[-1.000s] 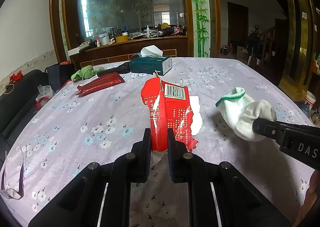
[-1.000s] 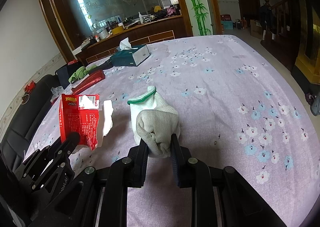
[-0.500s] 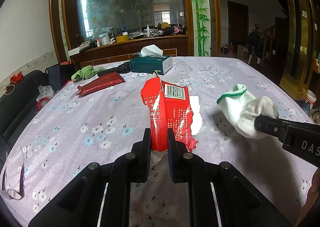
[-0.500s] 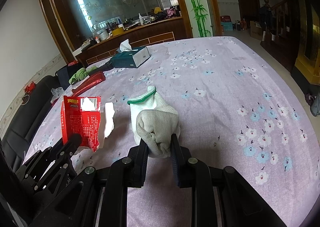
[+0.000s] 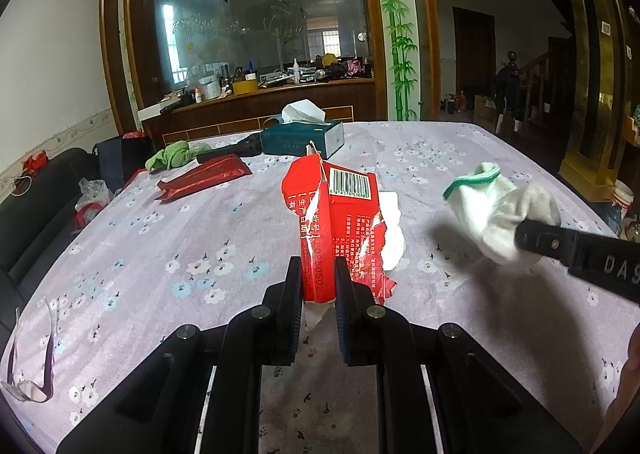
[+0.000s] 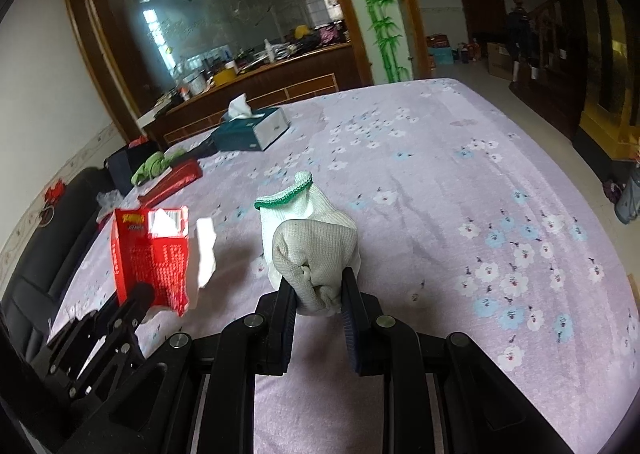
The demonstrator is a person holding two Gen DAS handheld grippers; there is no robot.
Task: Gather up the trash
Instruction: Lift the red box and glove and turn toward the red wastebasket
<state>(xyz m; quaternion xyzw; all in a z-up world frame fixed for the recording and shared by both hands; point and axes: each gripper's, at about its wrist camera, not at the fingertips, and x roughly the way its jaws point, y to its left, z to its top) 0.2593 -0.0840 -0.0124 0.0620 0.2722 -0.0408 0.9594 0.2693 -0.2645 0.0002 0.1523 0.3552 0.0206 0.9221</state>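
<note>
My left gripper (image 5: pixel 318 278) is shut on a torn red carton (image 5: pixel 334 230) with a barcode and a white inner flap, held upright above the flowered tablecloth. The same red carton (image 6: pixel 154 254) shows at the left of the right wrist view, pinched by the left gripper (image 6: pixel 142 296). My right gripper (image 6: pixel 318 294) is shut on a bunched white glove (image 6: pixel 314 250) with a green cuff. That white glove (image 5: pixel 500 214) hangs right of the carton in the left wrist view, with the right gripper (image 5: pixel 524 232) clamped on it.
A teal tissue box (image 5: pixel 304 140), a red foil bag (image 5: pixel 204 176), a green cloth (image 5: pixel 172 154) and a black object lie at the table's far left. Glasses (image 5: pixel 32 358) rest at the near left edge. A black sofa (image 6: pixel 52 238) stands left of the table (image 6: pixel 480 182).
Both grippers have lifted a little with their loads. The glove has drifted slightly right and up in the left wrist view. Neither grip has changed.
</note>
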